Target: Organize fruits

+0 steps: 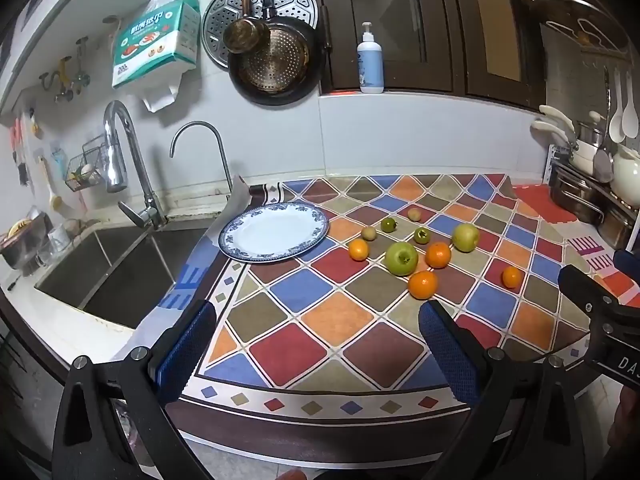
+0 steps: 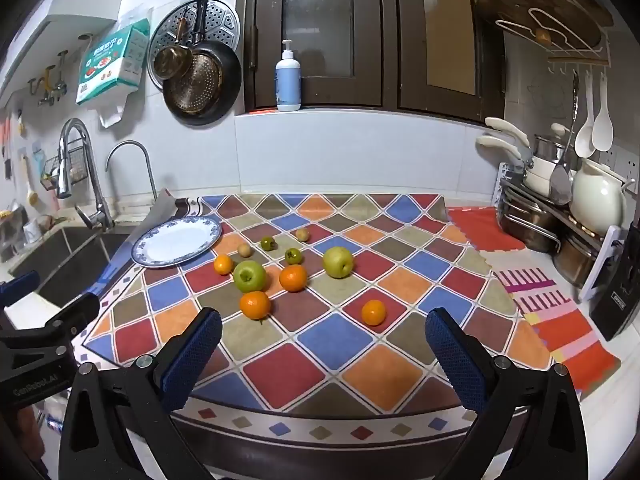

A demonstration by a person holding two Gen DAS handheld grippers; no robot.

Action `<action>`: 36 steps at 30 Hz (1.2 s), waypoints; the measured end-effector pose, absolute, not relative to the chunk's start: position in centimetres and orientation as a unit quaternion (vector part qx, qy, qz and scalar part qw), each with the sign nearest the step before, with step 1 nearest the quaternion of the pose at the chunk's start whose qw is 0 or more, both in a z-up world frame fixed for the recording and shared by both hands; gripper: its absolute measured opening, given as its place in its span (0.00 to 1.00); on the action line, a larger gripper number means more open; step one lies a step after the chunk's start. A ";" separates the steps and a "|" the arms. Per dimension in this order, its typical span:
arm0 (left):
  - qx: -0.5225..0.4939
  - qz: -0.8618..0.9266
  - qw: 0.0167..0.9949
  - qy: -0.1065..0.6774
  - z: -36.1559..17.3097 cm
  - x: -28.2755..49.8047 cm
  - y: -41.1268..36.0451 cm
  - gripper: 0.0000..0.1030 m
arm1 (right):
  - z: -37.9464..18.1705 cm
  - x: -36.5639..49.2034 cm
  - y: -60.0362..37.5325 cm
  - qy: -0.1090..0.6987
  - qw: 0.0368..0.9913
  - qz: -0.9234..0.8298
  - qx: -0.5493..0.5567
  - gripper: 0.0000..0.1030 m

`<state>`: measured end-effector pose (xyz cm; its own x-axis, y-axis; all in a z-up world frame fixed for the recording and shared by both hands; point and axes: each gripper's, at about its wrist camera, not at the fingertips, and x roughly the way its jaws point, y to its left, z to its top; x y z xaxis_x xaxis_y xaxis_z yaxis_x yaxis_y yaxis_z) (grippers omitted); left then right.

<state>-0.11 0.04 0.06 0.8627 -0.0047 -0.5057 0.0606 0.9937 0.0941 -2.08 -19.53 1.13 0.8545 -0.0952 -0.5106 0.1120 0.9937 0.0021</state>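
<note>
Fruits (image 2: 294,278) scattered mid-frame on checkered mat, plate (image 2: 152,258) upper left of them. Right gripper (image 2: 323,340) wide open, empty, lone orange (image 2: 373,312) straight ahead, nearest. Left gripper (image 1: 318,334) wide open, empty, closer to plate.

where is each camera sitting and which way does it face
Left wrist: on the left gripper, angled down over the patterned mat toward the plate and sink; its own open fingers show, with the right gripper at the right edge.
Right wrist: on the right gripper, facing the fruit and dish rack; open fingers show, left gripper at the left edge.
Shared: plate, green apple, soap bottle.
</note>
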 end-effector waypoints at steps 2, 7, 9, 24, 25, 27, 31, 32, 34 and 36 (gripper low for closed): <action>0.057 -0.020 0.960 0.275 -0.2 0.1 -0.1 1.00 | 1.1 -2.1 -19.5 0.262 0.963 -0.053 0.021 1.00; 0.049 -0.021 0.961 0.273 -0.6 0.1 -0.3 1.00 | 1.1 -2.1 -19.6 0.261 0.964 -0.050 0.019 1.00; 0.049 -0.020 0.961 0.273 -0.7 0.1 -0.4 1.00 | 1.1 -2.3 -19.3 0.262 0.964 -0.050 0.018 1.00; 0.047 -0.021 0.964 0.262 0.4 -0.3 0.1 1.00 | 1.2 -2.4 -19.2 0.261 0.964 -0.049 0.017 1.00; 0.046 -0.021 0.964 0.262 0.4 -0.3 0.1 1.00 | 1.3 -2.4 -19.2 0.260 0.964 -0.048 0.017 1.00; 0.048 -0.020 0.964 0.262 0.5 -0.3 0.1 1.00 | 1.2 -2.2 -19.3 0.260 0.964 -0.046 0.016 1.00; 0.047 -0.022 0.964 0.260 0.6 -0.2 0.1 1.00 | 1.3 -2.1 -19.3 0.260 0.964 -0.045 0.016 1.00; 0.048 -0.022 0.964 0.260 0.6 -0.2 0.0 1.00 | 1.2 -2.1 -19.2 0.259 0.965 -0.045 0.016 1.00; 0.048 -0.023 0.964 0.259 0.7 -0.1 -0.1 1.00 | 1.3 -2.1 -19.2 0.260 0.965 -0.046 0.016 0.99; 0.048 -0.025 0.965 0.258 0.5 -0.1 -0.1 1.00 | 1.3 -2.1 -19.2 0.259 0.965 -0.045 0.016 1.00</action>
